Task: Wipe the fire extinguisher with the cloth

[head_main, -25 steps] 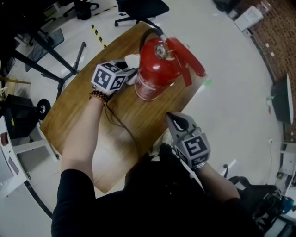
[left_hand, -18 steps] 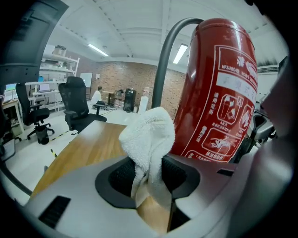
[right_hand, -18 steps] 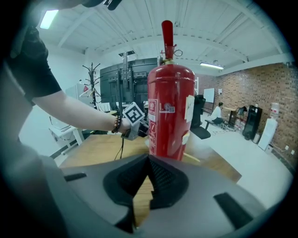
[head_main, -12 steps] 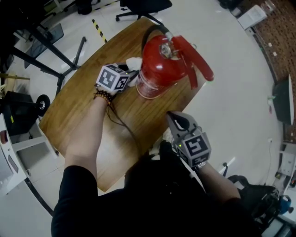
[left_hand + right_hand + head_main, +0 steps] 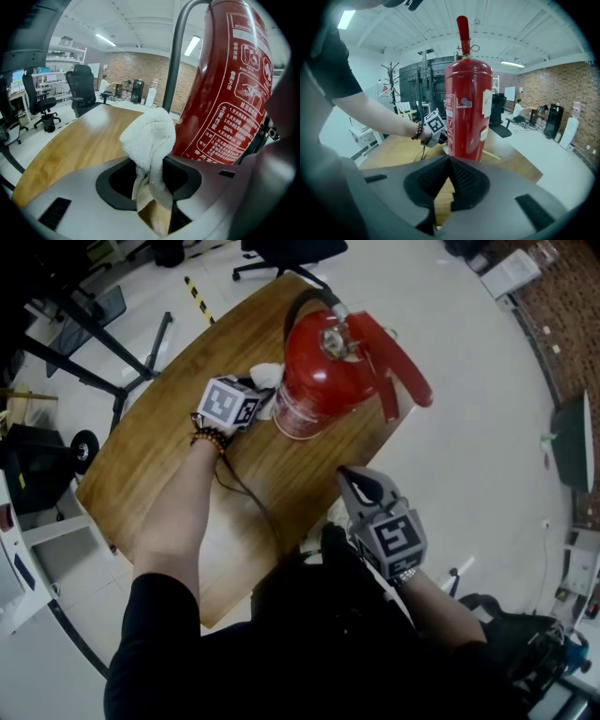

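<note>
The fire extinguisher is shown upright on the wooden table, toward the table's 1 o'clock end in the head view. Its lever is directed to 4 o'clock and its black hose is curved over the 11 o'clock side. In the left gripper view the printed label on the red cylinder is seen at close range.

The white cloth is held at the cylinder's 9 o'clock side, low down near the base. Its bunched end appears to be pressed against the red wall. The cloth is pinched between the jaws of the left tongs, with the free end standing out beyond them.

Compared with one second earlier, the left tongs and cloth are found lower along the cylinder, while the extinguisher itself is not displaced on the table. This is judged to be a downward wiping stroke brought close to its lower end. The 9 o'clock strip may thus be taken as covered, and the remaining faces, the lever and the hose as not yet wiped.

The right tongs are seen at 5 o'clock from the extinguisher, well apart from it, over the table's near edge. Their jaws are pressed together with nothing between them, and no change of place is observed.

No open container is shown. The extinguisher is the only vessel, and its contents are hidden.
</note>
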A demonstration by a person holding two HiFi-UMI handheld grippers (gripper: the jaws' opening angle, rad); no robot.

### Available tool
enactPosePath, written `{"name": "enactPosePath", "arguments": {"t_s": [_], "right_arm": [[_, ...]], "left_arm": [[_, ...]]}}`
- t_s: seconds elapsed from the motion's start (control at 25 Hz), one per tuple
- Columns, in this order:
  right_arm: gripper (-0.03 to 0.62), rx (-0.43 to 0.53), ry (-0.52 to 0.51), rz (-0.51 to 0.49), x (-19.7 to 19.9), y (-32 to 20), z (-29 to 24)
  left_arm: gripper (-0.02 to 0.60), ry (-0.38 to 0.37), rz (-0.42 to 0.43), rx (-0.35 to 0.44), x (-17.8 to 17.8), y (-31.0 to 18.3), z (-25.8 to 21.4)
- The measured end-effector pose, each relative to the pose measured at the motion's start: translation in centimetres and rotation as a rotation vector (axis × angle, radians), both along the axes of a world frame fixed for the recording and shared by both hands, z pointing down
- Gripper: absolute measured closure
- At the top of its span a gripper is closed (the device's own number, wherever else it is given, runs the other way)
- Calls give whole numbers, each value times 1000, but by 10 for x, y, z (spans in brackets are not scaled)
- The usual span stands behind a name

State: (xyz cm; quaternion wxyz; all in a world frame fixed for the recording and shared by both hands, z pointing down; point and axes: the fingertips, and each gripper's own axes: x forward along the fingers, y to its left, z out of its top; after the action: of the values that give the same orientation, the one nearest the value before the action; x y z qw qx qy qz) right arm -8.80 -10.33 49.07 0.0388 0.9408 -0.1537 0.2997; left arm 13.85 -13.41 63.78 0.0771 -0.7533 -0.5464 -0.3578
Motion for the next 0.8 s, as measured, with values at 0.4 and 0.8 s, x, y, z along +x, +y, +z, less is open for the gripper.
{"name": "enactPosePath", "arguments": {"t_s": [0.4, 0.8], "right_arm": [[576, -3, 14, 7, -4, 0, -7], [576, 1, 52, 9, -10, -3, -23]], "left_arm": [[437, 45, -104, 17, 8, -26, -11], [437, 118, -162, -67, -5, -52, -74]]}}
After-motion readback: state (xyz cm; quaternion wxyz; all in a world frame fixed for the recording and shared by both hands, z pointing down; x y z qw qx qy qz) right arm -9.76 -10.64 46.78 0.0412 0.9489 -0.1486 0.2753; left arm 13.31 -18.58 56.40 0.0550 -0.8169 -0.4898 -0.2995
